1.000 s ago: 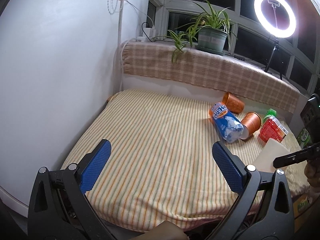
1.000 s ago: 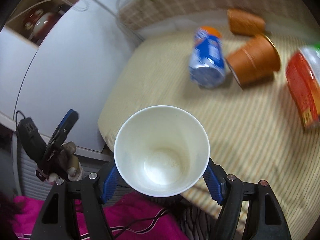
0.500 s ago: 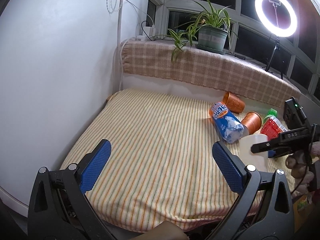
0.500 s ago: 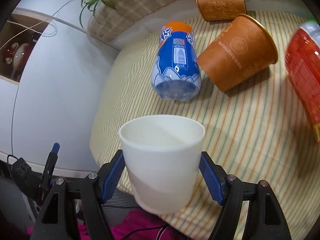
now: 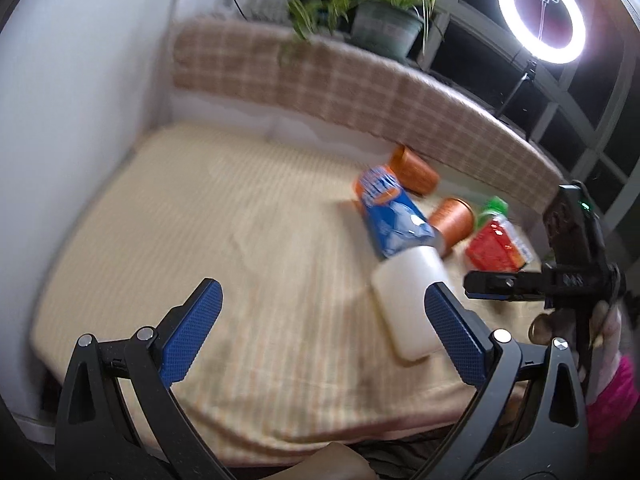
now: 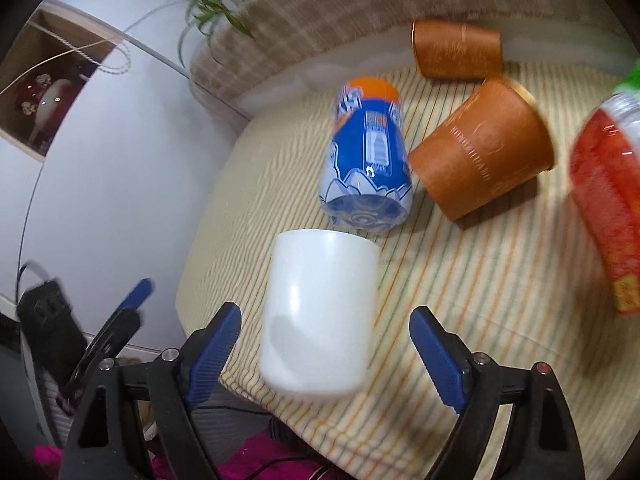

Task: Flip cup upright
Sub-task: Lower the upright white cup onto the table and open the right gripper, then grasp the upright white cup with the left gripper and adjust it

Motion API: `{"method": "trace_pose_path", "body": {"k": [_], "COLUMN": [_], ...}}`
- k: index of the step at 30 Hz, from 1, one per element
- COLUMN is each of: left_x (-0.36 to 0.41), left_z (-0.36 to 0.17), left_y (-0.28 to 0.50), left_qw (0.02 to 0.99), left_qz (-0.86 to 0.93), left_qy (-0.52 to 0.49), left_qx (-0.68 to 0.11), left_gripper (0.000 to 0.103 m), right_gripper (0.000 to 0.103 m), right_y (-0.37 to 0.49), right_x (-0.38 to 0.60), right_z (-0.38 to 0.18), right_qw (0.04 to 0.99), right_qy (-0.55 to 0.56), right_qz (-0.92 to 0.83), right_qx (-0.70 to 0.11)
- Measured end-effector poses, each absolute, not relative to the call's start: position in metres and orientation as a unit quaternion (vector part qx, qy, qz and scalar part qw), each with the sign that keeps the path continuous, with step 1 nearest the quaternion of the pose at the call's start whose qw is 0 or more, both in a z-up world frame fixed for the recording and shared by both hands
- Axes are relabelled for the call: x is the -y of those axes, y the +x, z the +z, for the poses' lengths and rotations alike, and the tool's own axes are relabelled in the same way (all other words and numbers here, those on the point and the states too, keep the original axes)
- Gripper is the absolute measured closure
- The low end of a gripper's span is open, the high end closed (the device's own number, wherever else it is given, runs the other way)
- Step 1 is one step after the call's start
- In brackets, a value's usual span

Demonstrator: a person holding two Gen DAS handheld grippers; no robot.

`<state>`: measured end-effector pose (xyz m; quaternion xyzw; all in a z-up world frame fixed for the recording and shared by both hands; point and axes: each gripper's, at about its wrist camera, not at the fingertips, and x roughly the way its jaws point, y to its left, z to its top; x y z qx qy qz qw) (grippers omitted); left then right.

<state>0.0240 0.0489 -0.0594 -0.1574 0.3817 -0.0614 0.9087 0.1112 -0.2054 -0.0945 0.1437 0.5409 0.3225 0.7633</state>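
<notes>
A white paper cup [image 6: 318,312] stands upright, mouth up, on the striped cloth near its front edge. My right gripper [image 6: 324,340] is open, its blue fingers [image 6: 212,350] apart on both sides of the cup with clear gaps. In the left wrist view the same cup [image 5: 408,300] stands beside the right gripper [image 5: 500,284], which shows from the side. My left gripper [image 5: 320,340] is open and empty above the cloth, left of the cup.
A blue bottle [image 6: 368,160] lies just behind the cup. Two orange cups [image 6: 480,148] [image 6: 456,50] lie on their sides beyond it. A red bottle [image 6: 608,200] lies at the right. A checked backrest [image 5: 340,88] borders the far side.
The right gripper turned the cup from mouth-toward-camera to upright, set it on the cloth and opened its fingers. The left gripper has swung toward the cup; both views are blurred.
</notes>
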Motion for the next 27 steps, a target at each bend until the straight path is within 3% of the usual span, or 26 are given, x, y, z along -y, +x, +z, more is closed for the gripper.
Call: {"method": "trace_pose_path", "body": {"k": [11, 21, 27], "left_x": [-0.03, -0.005, 0.004], "left_z": [-0.105, -0.122, -0.129], "left_y": [0.087, 0.114, 0.124], "left_qw": [0.809, 0.777, 0.774], "left_qz": [-0.148, -0.158, -0.154], "left_qy": [-0.301, -0.329, -0.321], "left_qx": [-0.483, -0.512, -0.524], "left_gripper": [0.001, 0.002, 0.008], "right_gripper": [0.014, 0.014, 0.014], "right_y": [0.048, 0.028, 0.025], "right_x": [0.251, 0.286, 0.289], "right_z": [-0.073, -0.08, -0.084], "right_qw": [0.827, 0.833, 0.831], "right_qy": [0.124, 0.162, 0.164], "right_qz": [0.261, 0.234, 0.231], "right_qx": [-0.481, -0.475, -0.479]}}
